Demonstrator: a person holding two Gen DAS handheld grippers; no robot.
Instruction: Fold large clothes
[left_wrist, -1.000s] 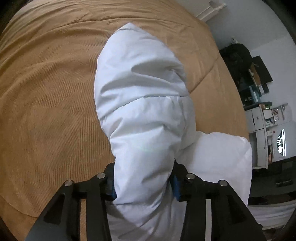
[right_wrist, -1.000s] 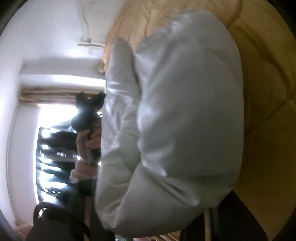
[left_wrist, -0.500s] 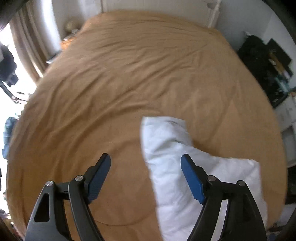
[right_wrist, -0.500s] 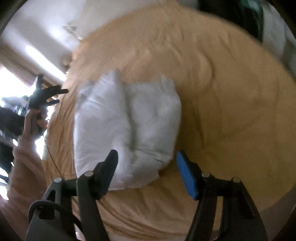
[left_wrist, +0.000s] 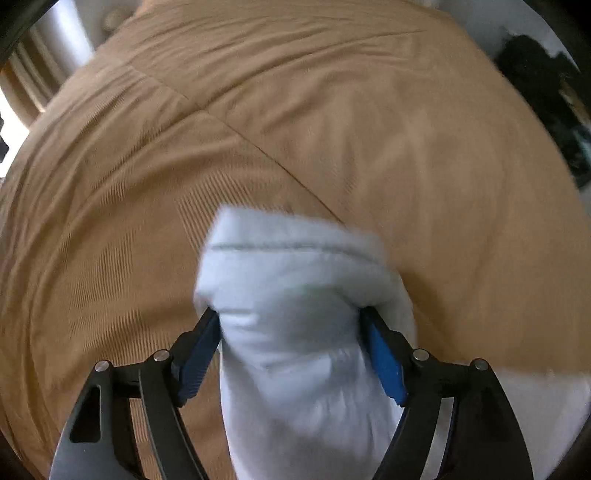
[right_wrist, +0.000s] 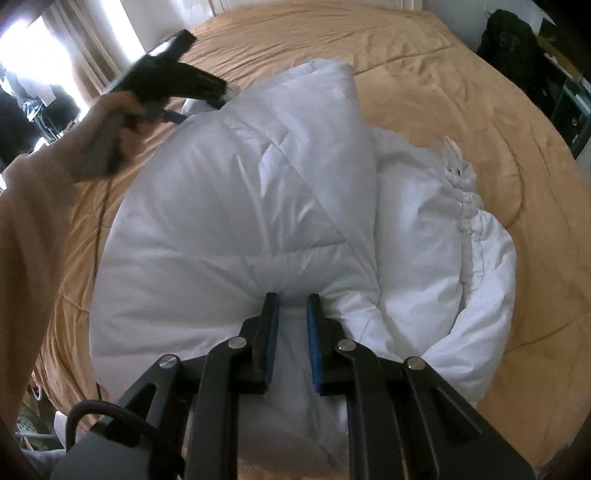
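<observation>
Currently, the white padded jacket (right_wrist: 236, 229) lies bunched on the tan bedspread (right_wrist: 424, 85), toward its near edge, with one quilted panel laid over the rest. Your right gripper (right_wrist: 291, 314) has just been closing; its jaws stand narrow and pinch a fold of the jacket at the near hem. Your left gripper (left_wrist: 291, 332) stands wide, with a thick roll of the jacket filling the gap between its blue pads (left_wrist: 382, 354); the left wrist view is blurred, so a firm grip there is likely but not certain. Judge the task as partly complete: the garment is gathered and doubled, yet the bundle is uneven, and a loose puffed section with a label sits at the right side. Squaring and flattening the bundle are not yet done.
</observation>
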